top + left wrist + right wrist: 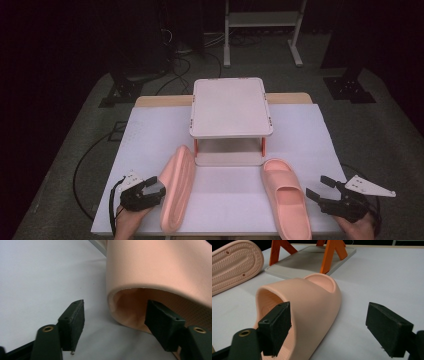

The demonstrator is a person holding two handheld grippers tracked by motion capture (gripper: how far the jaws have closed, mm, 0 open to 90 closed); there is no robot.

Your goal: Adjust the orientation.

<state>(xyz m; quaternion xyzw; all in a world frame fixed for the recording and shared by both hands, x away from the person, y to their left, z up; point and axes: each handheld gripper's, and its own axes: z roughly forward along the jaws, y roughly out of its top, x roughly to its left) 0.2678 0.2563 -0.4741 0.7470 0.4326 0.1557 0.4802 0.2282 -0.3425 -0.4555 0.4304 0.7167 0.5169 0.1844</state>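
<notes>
Black pads of my left gripper [115,325] stand apart around the left slipper's [160,272] strap edge, not pressing. This slipper lies on its side on the table [230,195]. It looks light, soft foam; I would pinch the strap. My right gripper [337,330] is released beside the right slipper [312,302].

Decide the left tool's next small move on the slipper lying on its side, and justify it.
Probably close the left tool on the tipped slipper's strap. One pad already sits inside the strap opening, the other outside above bare table, and neither presses on it yet.
</notes>
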